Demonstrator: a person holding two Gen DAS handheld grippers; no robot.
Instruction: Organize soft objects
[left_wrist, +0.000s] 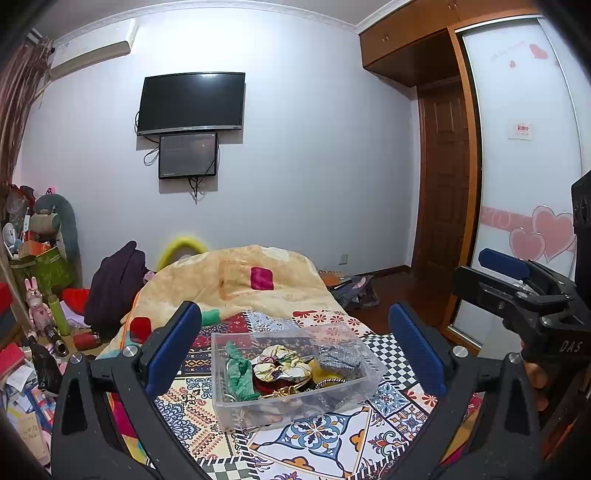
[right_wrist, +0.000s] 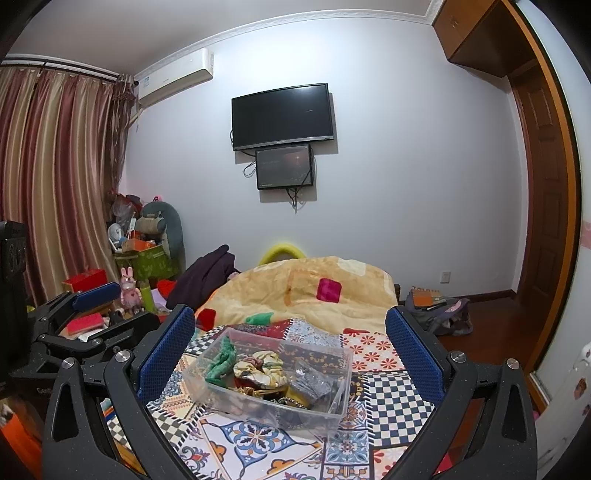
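Observation:
A clear plastic box (left_wrist: 354, 387) (right_wrist: 225, 397) sits on the patterned bedspread (left_wrist: 317, 439) (right_wrist: 255, 439). It holds soft hair ties: a green one (left_wrist: 240, 373) (right_wrist: 219, 363), a floral cream scrunchie (left_wrist: 282, 363) (right_wrist: 260, 367), a silver-grey one (left_wrist: 338, 356) (right_wrist: 314, 380) and dark ones below. My left gripper (left_wrist: 295, 332) is open and empty, held above the box. My right gripper (right_wrist: 291, 332) is open and empty, also above the box. The right gripper shows at the right of the left wrist view (left_wrist: 517, 280). The left gripper shows at the left of the right wrist view (right_wrist: 85, 314).
A rolled yellow quilt (left_wrist: 251, 277) (right_wrist: 314, 284) lies behind the box on the bed. Clutter, toys and boxes (left_wrist: 40, 280) (right_wrist: 140, 258) crowd the floor at left. A bag (right_wrist: 439, 310) lies on the floor at right, near a wardrobe (left_wrist: 517, 147).

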